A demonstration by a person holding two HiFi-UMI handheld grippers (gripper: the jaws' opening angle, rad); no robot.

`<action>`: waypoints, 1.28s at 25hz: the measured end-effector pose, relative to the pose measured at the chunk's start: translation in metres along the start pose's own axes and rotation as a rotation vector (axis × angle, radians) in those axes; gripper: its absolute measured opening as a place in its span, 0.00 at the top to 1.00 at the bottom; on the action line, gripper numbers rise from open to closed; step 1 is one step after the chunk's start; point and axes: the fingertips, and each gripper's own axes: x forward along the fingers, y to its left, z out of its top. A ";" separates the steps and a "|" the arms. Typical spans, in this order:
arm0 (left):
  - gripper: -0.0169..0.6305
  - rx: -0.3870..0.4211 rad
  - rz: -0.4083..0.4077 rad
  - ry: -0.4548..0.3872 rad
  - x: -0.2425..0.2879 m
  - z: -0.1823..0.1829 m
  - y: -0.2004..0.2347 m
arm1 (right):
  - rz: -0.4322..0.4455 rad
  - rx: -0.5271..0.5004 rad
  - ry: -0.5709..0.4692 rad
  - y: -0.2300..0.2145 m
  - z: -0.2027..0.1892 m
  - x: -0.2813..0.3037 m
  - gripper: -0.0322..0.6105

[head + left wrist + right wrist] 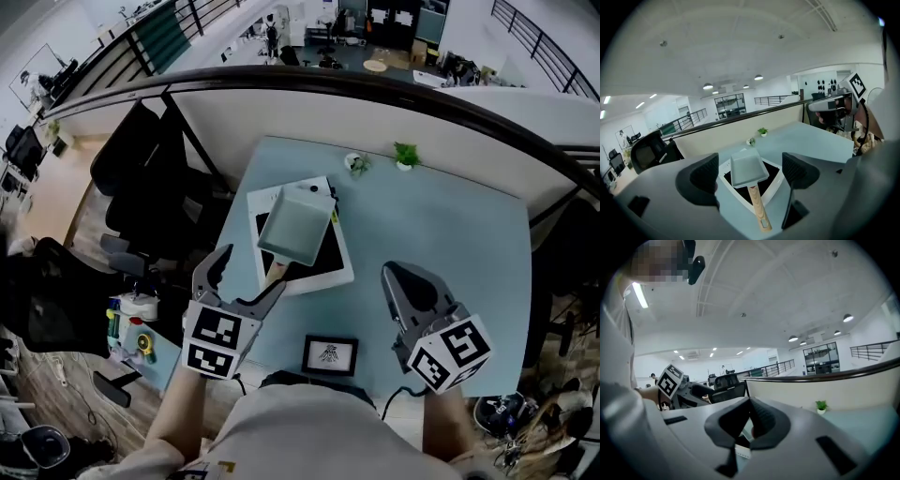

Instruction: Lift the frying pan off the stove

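The frying pan [295,223] sits on the stove [330,251], handle toward me. My left hand-held gripper [251,272] gapes empty just before the stove; my right hand-held gripper [398,274] is clenched empty, right of the stove.

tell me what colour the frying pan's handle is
The frying pan handle is pale tan wood with a visible grain. The left gripper view shows it best.

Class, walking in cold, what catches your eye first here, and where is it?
A square grey-green frying pan with a wooden handle sits on a white stove with a black top, left of centre on the pale blue table. The left gripper hangs open by that handle; the right gripper is shut, further right.
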 end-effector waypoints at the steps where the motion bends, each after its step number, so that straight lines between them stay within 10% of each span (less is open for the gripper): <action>1: 0.33 -0.009 -0.008 0.005 0.005 -0.004 0.001 | -0.004 0.005 0.005 0.000 -0.003 0.002 0.95; 24: 0.33 -0.050 -0.201 0.457 0.116 -0.166 -0.028 | -0.039 0.118 0.253 -0.004 -0.116 0.046 0.95; 32: 0.33 -0.202 -0.258 0.597 0.131 -0.209 -0.038 | -0.026 0.199 0.325 0.001 -0.148 0.059 0.95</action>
